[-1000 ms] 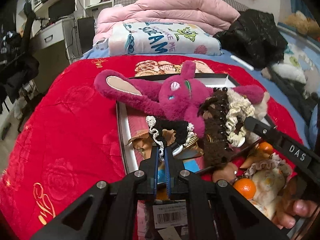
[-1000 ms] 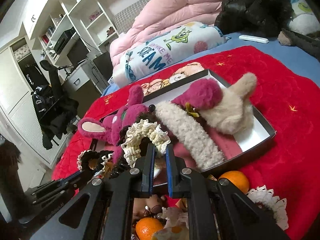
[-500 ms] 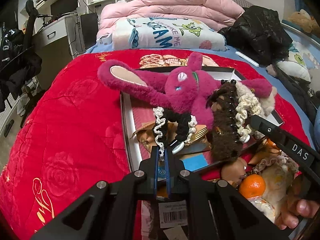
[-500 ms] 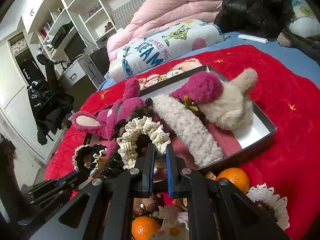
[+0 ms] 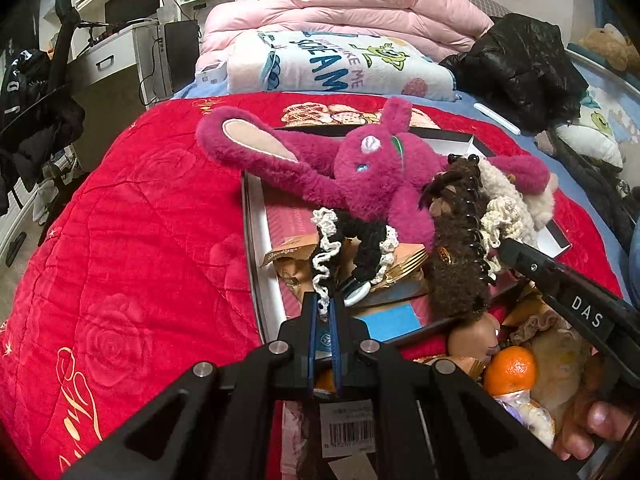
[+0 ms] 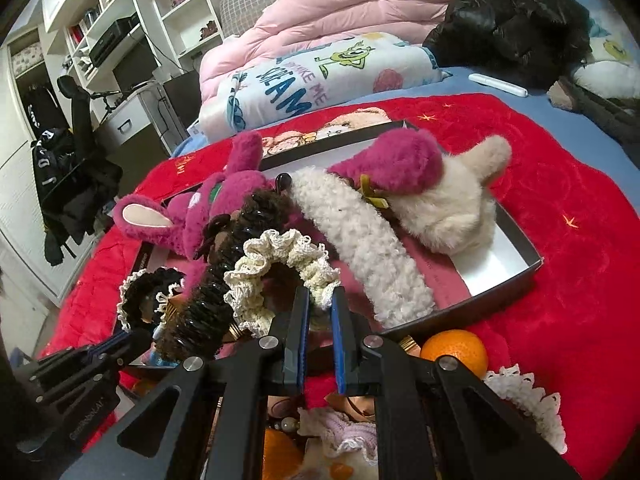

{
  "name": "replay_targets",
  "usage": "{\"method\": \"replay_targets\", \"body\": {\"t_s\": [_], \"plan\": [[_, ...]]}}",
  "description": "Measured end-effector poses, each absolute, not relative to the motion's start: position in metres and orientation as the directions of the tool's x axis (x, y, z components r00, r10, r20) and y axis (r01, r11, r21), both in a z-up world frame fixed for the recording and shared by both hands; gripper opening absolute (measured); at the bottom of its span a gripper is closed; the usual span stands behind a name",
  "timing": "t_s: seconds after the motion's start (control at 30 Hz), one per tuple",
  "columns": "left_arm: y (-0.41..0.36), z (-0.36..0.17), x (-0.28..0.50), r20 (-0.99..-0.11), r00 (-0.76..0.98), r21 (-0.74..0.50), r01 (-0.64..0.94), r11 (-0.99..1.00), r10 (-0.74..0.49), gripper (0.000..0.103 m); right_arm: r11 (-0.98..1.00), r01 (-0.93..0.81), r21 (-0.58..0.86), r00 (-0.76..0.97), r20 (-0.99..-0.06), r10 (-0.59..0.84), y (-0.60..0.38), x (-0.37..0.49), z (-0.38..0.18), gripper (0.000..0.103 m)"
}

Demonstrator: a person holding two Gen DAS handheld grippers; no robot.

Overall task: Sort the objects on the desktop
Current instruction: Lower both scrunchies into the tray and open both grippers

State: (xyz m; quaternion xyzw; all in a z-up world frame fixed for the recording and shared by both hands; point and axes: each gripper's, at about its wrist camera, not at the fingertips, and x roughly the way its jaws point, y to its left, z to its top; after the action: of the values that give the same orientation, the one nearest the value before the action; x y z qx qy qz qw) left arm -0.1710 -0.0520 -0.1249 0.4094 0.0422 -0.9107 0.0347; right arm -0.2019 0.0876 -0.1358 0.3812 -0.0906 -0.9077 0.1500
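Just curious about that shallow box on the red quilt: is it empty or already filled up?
Filled. The box holds a magenta plush rabbit, a cream plush, a fuzzy headband and a brown claw clip; only its right corner shows bare floor.

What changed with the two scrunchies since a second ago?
Hardly anything. The left gripper is still shut on the black scrunchie by its white lace edge, and the right gripper still pinches the cream scrunchie. The views drifted slightly. The pink bunny and the box stayed put.
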Motion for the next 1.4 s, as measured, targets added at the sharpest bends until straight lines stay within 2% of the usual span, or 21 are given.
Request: {"method": "replay_targets", "body": {"t_s": [0.2,0.33,0.37,0.4,0.43,0.5,0.57,0.63,0.67,0.7,0.77,0.87,1.1,1.2,1.33,1.4], "plan": [[-0.046,-0.125,-0.172,-0.744,-0.664,0.0,0.106,-0.994,-0.071,0.007,-0.941,0.214,0.26,-0.669,-0.663,-0.336,0.084,-0.202,-0.135,0.013],[-0.047,-0.124,-0.171,-0.743,-0.666,-0.003,0.102,-0.995,-0.066,0.024,-0.939,0.22,0.263,-0.666,-0.663,-0.342,0.083,-0.203,-0.135,0.015],[-0.046,-0.123,-0.171,-0.742,-0.669,-0.011,0.094,-0.996,-0.054,0.034,-0.939,0.221,0.264,-0.665,-0.663,-0.343,0.084,-0.203,-0.135,0.015],[-0.044,-0.122,-0.171,-0.739,-0.672,-0.012,0.088,-0.996,-0.051,0.051,-0.938,0.223,0.266,-0.665,-0.662,-0.345,0.084,-0.203,-0.135,0.015],[-0.041,-0.121,-0.171,-0.734,-0.678,-0.015,0.076,-0.997,-0.04,0.056,-0.937,0.223,0.27,-0.664,-0.662,-0.349,0.084,-0.203,-0.135,0.016],[-0.034,-0.118,-0.17,-0.725,-0.688,-0.01,0.053,-0.999,-0.029,0.075,-0.931,0.227,0.286,-0.659,-0.659,-0.363,0.086,-0.204,-0.135,0.018],[-0.03,-0.117,-0.17,-0.722,-0.692,-0.003,0.041,-0.999,-0.026,0.084,-0.926,0.239,0.291,-0.656,-0.655,-0.375,0.085,-0.203,-0.134,0.024],[-0.026,-0.116,-0.17,-0.721,-0.692,0.0,0.042,-0.999,-0.029,0.088,-0.926,0.255,0.278,-0.657,-0.653,-0.377,0.082,-0.202,-0.132,0.034],[-0.025,-0.116,-0.17,-0.72,-0.694,-0.001,0.042,-0.999,-0.028,0.092,-0.929,0.258,0.266,-0.658,-0.655,-0.371,0.08,-0.201,-0.132,0.035],[-0.023,-0.116,-0.17,-0.717,-0.697,0.004,0.042,-0.999,-0.032,0.103,-0.933,0.256,0.254,-0.66,-0.659,-0.36,0.079,-0.201,-0.131,0.035],[-0.022,-0.118,-0.17,-0.723,-0.689,0.02,0.059,-0.998,-0.055,0.103,-0.934,0.249,0.256,-0.661,-0.66,-0.357,0.079,-0.201,-0.132,0.035],[-0.026,-0.121,-0.171,-0.73,-0.682,-0.012,0.068,-0.998,-0.038,0.103,-0.929,0.246,0.275,-0.661,-0.654,-0.369,0.082,-0.202,-0.131,0.045],[-0.027,-0.122,-0.172,-0.737,-0.675,-0.011,0.069,-0.998,-0.038,0.103,-0.912,0.271,0.309,-0.66,-0.63,-0.41,0.082,-0.199,-0.127,0.083],[-0.028,-0.12,-0.168,-0.737,-0.675,-0.015,0.066,-0.998,-0.034,0.103,-0.912,0.274,0.305,-0.66,-0.63,-0.409,0.08,-0.198,-0.126,0.088],[-0.029,-0.119,-0.169,-0.738,-0.674,-0.019,0.071,-0.997,-0.034,0.103,-0.913,0.271,0.305,-0.666,-0.626,-0.406,0.08,-0.197,-0.124,0.1],[-0.03,-0.119,-0.169,-0.739,-0.673,-0.022,0.073,-0.997,-0.033,0.103,-0.912,0.266,0.311,-0.667,-0.624,-0.407,0.082,-0.198,-0.124,0.1]]}}
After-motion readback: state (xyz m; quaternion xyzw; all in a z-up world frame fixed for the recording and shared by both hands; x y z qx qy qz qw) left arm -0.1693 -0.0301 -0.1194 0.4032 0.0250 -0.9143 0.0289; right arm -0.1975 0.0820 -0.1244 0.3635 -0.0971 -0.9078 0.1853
